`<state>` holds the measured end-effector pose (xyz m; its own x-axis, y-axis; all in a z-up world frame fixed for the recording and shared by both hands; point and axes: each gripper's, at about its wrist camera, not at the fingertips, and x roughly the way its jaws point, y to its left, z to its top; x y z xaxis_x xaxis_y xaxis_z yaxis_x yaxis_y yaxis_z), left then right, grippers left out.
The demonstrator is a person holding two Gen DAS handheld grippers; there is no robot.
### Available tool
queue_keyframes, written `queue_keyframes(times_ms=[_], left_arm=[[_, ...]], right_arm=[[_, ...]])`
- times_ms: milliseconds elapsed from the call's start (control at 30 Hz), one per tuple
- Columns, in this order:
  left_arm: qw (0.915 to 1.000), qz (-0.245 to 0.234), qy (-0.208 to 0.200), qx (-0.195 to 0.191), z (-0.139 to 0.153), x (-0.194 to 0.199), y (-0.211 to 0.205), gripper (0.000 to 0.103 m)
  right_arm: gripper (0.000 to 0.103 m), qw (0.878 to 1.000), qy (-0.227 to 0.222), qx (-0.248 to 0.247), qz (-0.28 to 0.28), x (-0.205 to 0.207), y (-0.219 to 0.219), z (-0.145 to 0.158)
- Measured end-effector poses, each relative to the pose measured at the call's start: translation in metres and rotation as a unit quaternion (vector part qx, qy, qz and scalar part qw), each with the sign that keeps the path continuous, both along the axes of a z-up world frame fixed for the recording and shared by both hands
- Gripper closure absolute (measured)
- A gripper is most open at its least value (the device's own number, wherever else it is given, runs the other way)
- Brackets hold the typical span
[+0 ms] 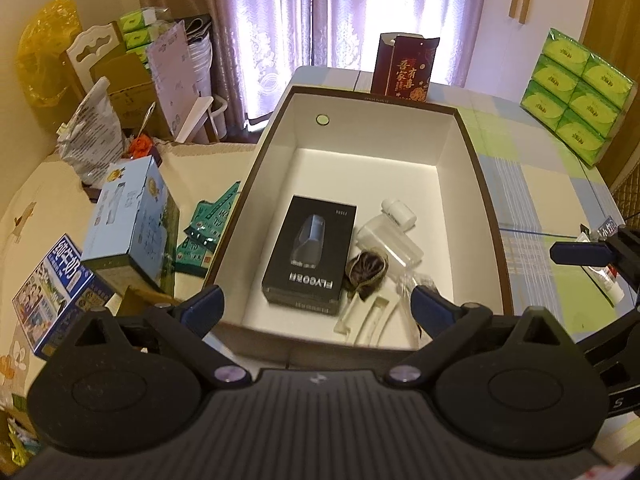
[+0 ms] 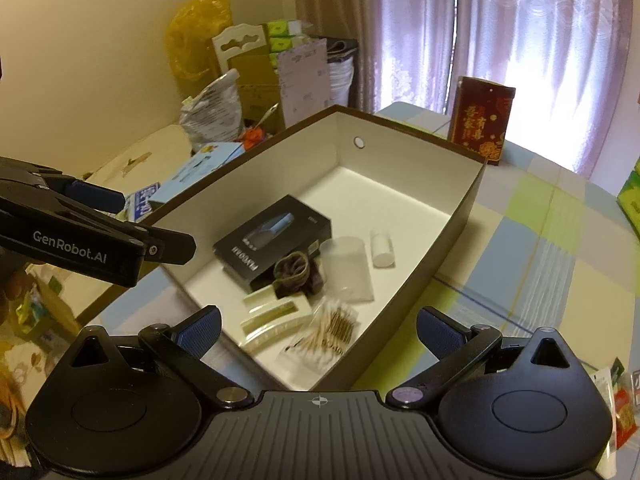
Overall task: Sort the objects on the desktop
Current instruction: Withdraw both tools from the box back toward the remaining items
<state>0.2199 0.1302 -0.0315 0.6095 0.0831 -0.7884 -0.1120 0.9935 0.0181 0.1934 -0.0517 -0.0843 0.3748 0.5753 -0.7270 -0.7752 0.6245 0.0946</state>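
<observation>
Left gripper (image 1: pixel 316 312) and right gripper (image 2: pixel 318 330) — fingers spread wide, empty — hover above the box (image 2: pixel 466 208); black carton (image 1: pixel 310 254) lies ahead, below the fingers.

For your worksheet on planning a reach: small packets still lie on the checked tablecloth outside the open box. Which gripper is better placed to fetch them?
Probably the right gripper. The packets lie by its right side; the left gripper, also open and empty, hangs over the box, with the right gripper between it and them.
</observation>
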Motion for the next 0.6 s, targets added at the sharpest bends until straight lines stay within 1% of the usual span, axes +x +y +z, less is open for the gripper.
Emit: queue_keyframes(times_ms=[333,600], left_arm=[[0.9999,0.014,0.006,-0.003,0.000,-0.027,-0.014,0.005],[0.9994,0.031,0.016,-0.005,-0.006,-0.046,-0.023,0.005]], right_arm=[[0.002,1.000,0.009,0.000,0.025,-0.018,-0.013,-0.001],[0.002,0.999,0.021,0.000,0.043,-0.028,-0.026,-0.004]])
